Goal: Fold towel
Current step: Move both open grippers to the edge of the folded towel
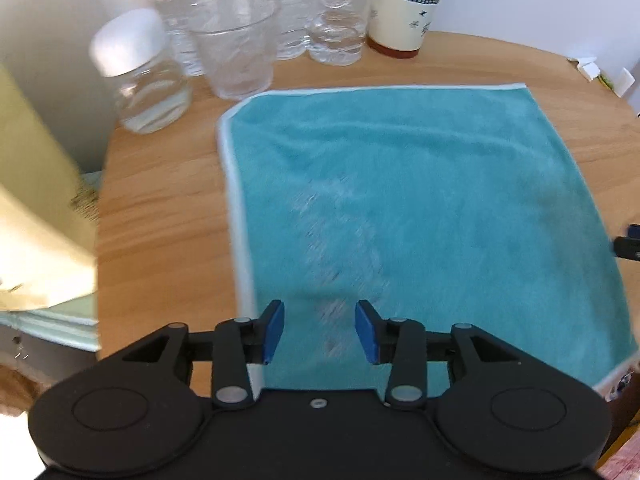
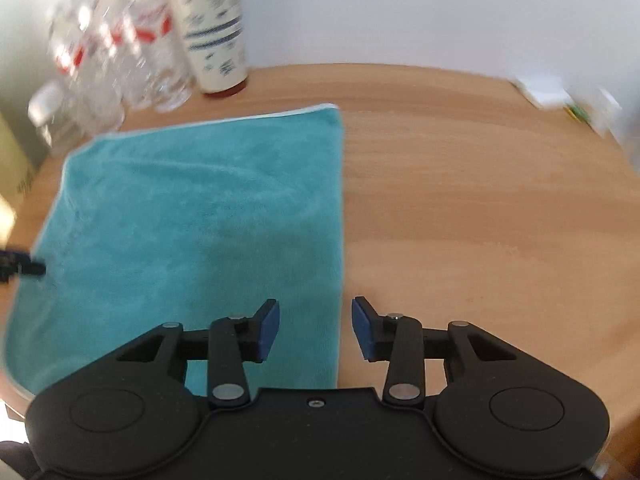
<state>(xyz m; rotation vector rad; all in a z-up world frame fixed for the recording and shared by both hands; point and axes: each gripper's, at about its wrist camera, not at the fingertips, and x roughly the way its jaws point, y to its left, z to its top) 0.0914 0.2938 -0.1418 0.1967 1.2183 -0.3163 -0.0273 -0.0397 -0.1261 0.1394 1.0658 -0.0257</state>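
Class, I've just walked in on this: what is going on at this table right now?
A person holds two black two-finger grippers over a teal microfibre towel lying flat on a round wooden table. The left gripper hangs open above the towel's near edge; the right gripper hangs open over its right edge. Neither grips it. Clear plastic bottles stand behind.

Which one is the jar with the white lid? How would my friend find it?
Start at the round wooden table with the teal towel. Past the towel's far left corner stands a row of clear containers. The jar is leftmost: short, tilted-looking, and the only one with a white lid.
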